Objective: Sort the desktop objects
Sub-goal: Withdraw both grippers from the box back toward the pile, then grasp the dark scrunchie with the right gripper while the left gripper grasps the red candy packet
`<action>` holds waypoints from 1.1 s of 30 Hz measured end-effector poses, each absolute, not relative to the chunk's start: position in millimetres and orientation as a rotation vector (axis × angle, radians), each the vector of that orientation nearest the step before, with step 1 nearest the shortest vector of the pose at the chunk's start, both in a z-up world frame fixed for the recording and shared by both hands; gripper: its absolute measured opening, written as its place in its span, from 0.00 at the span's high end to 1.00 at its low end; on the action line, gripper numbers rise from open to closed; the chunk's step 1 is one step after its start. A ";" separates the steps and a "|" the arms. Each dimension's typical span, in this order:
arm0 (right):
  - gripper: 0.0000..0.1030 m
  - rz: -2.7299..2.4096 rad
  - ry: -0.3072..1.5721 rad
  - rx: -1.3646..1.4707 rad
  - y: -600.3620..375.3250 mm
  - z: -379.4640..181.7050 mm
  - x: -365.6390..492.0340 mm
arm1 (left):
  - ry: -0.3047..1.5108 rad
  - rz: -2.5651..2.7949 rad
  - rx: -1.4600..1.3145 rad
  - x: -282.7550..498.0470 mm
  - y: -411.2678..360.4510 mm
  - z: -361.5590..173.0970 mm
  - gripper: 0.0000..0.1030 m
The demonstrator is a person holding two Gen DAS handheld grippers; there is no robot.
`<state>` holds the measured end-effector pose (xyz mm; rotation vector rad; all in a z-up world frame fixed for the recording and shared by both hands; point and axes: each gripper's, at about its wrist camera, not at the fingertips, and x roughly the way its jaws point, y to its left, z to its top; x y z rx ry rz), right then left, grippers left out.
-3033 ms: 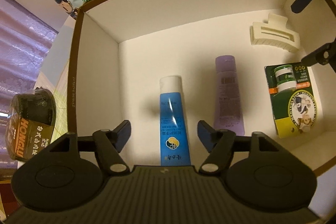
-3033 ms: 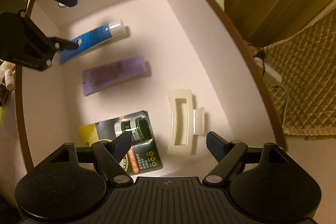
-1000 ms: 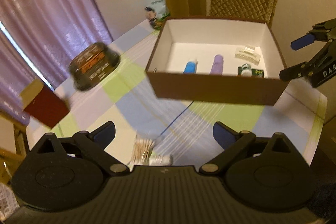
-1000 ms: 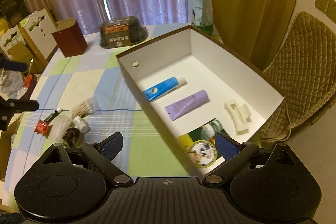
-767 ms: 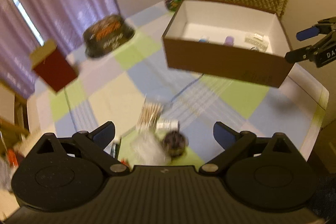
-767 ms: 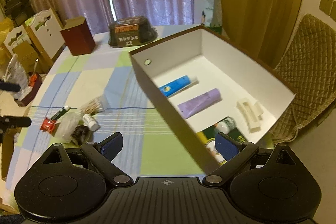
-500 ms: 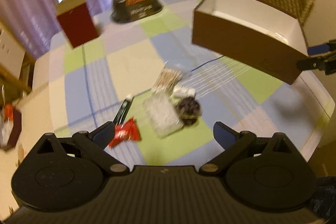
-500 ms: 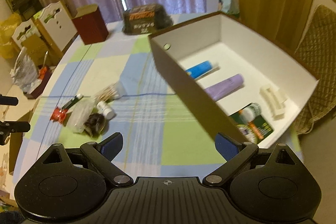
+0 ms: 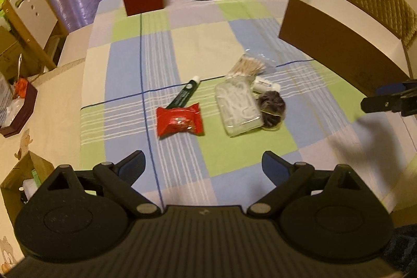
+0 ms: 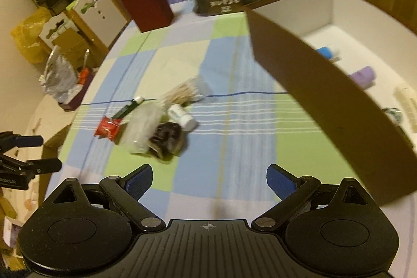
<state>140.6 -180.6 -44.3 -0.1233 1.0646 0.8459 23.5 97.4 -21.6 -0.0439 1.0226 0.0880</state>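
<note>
- My left gripper [image 9: 203, 164] hangs above the checked tablecloth [image 9: 182, 43] with its blue-padded fingers spread wide and nothing between them.
- My right gripper [image 10: 209, 177] is likewise spread and empty; its tips show at the right edge of the left wrist view [image 9: 385, 98].
- Just ahead of the left gripper lies the loose pile. The red snack packet [image 9: 179, 120] sits nearest, its long axis running across my view.
- Touching the packet's far edge, a dark green tube [image 9: 185, 94] lies with its long axis slanting away to the right and its white cap at the far end.
- To the right of it, a clear plastic bag [image 9: 238, 106] lies lengthwise away from me, with a dark hair tie [image 9: 271, 107] against its right side.
- Beyond these, a small white bottle [image 9: 265, 85] lies on its side, and a pack of cotton swabs [image 9: 247, 65] points up and to the right.
- The brown box [image 10: 325, 90] stands well to the right; the right wrist view shows a blue tube [image 10: 325, 52] and a purple tube [image 10: 363, 76] inside.
- Three seconds ago both grippers were down inside the box over those tubes; since then they have pulled back, and the pile now fills the middle of both views.
</note>
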 end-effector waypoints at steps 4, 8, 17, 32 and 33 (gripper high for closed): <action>0.07 0.873 1.067 -0.132 -156.7 -50.6 141.9 | 1.025 0.101 -0.039 27.3 109.3 -25.2 0.10; 0.07 0.886 1.088 -0.124 -136.1 -62.6 143.8 | 1.036 0.112 -0.046 33.1 122.0 -31.9 0.10; 0.35 0.852 1.185 0.007 -106.3 -104.5 163.8 | 1.059 0.120 -0.076 43.5 143.2 -48.4 0.10; 0.94 0.847 1.241 -0.021 -105.6 -125.4 176.5 | 1.081 0.134 -0.152 57.6 164.1 -67.6 0.10; 0.94 0.840 1.248 -0.035 -112.4 -124.5 176.6 | 1.080 0.132 -0.160 59.0 164.7 -68.7 0.10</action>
